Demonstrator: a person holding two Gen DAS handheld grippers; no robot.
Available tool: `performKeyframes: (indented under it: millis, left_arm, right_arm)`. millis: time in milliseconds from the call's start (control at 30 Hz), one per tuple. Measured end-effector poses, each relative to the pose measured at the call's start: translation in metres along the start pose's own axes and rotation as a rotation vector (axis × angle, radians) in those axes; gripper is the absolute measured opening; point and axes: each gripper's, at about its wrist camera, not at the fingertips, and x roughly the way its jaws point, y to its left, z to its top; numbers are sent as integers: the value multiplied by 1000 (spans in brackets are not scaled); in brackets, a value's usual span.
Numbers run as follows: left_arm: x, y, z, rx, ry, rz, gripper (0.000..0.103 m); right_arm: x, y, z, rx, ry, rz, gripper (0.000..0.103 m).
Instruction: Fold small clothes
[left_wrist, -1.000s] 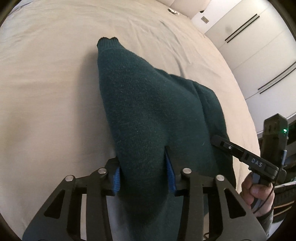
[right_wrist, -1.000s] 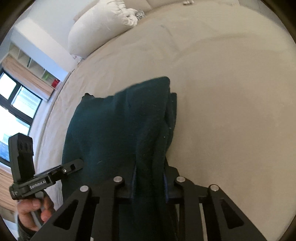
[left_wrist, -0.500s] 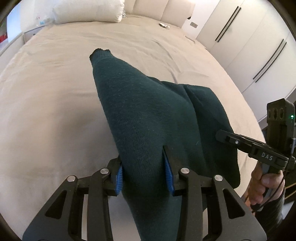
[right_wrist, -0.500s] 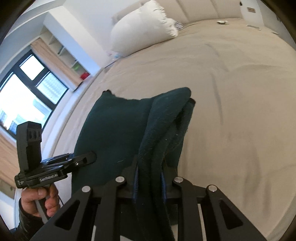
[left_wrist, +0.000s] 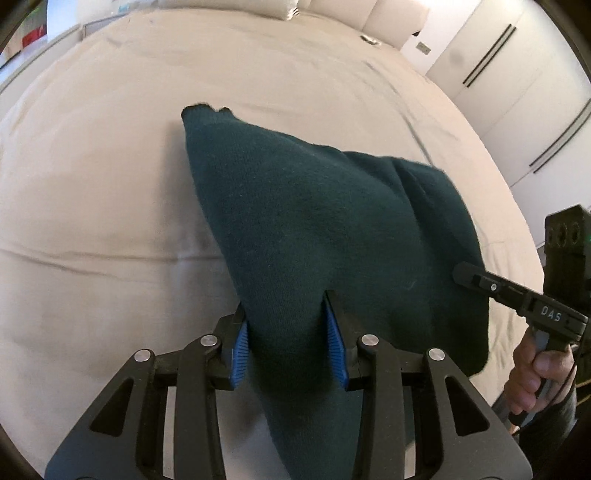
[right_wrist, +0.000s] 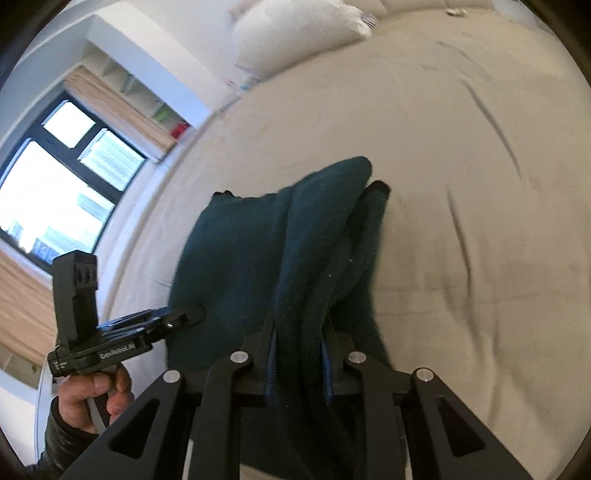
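Note:
A dark green knitted sweater (left_wrist: 317, 229) hangs between both grippers above the beige bed (left_wrist: 92, 206). My left gripper (left_wrist: 288, 336) is shut on one near edge of it, the cloth bunched between the blue pads. My right gripper (right_wrist: 299, 347) is shut on the other edge, where the sweater (right_wrist: 258, 251) falls in thick folds. The sweater's far end with a cuff (left_wrist: 207, 110) points away over the sheet. The right gripper also shows at the right of the left wrist view (left_wrist: 517, 295), and the left gripper at the left of the right wrist view (right_wrist: 147, 325).
White pillows (right_wrist: 299, 29) lie at the head of the bed. White wardrobe doors (left_wrist: 517, 81) stand to the right of the bed. A window (right_wrist: 55, 192) and shelves (right_wrist: 140, 96) are on the left wall. The sheet (right_wrist: 480, 184) has creases.
Both grippers have lifted and tilted up with the sweater, so more of the room shows. The sweater hangs more freely off the sheet. Both grips are unchanged.

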Motion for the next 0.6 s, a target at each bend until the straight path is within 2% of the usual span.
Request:
performKeyframes:
  millis: [100, 167, 333, 433, 500, 600]
  left_arm:
    - [6, -2, 2, -11, -25, -16, 41]
    - [8, -8, 5, 14, -30, 2, 44]
    - [16, -8, 3, 16, -31, 8, 44]
    - [15, 1, -4, -6, -34, 1, 48]
    - [15, 7, -9, -32, -34, -6, 51]
    - [15, 11, -13, -74, -39, -10, 55]
  right_arm:
    - [6, -25, -6, 90, 4, 39, 24]
    - [5, -35, -5, 124, -5, 50, 32]
    - [2, -35, -7, 117, 0, 72, 33]
    - [-4, -39, -12, 132, -7, 83, 45]
    - [-10, -38, -14, 122, -16, 73, 46]
    - [-13, -37, -11, 110, -17, 51, 53]
